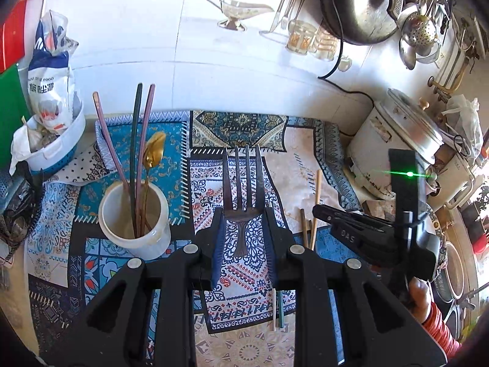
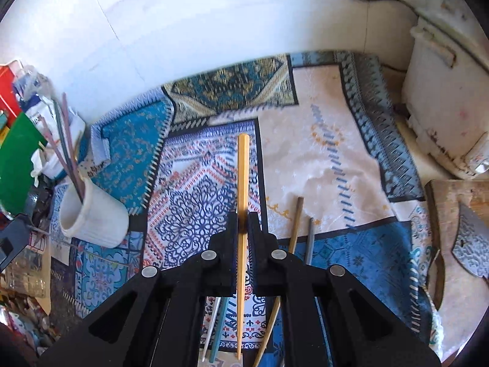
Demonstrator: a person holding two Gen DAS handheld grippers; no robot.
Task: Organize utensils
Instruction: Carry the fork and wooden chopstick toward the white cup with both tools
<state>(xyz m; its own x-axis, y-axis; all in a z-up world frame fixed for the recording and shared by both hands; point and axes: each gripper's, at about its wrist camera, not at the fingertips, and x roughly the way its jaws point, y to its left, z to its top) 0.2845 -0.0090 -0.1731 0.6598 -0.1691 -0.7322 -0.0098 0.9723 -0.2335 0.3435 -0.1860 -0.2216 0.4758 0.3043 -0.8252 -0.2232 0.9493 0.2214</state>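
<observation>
Left gripper [image 1: 243, 214]: jaws clamping on the neck of a dark fork [image 1: 243, 180], tines pointing forward and away, handle running back between the jaws.
Right gripper [image 2: 244, 224]: jaws pinching together on a pale wooden chopstick [image 2: 243, 183], stick running straight ahead along the jaws, front end reaching well past the tips.
Holder: white cup [image 1: 134, 218] standing upright on the patterned mat [image 1: 238, 128], just left of the left gripper; already holding pink and dark green chopsticks plus a gold spoon [image 1: 152, 153].
Loose utensils: brown chopstick [image 2: 295, 223] and grey chopstick [image 2: 310, 238] lying on the mat beside the right gripper; more thin sticks lying under it, colours hard to tell.
Surroundings: mat covering the table; white rice cooker [image 1: 394, 150] at far right.
Step in hand: probably carrying fork and chopstick toward the cup.
Risk, tipping: knocking the tall sticks or the rim while lowering the fork, toppling the cup.
Risk, slipping: pinching the chopstick at one narrow spot, letting it swivel and miss the opening.
Risk, collision: crowding both grippers over one small cup at once.
</observation>
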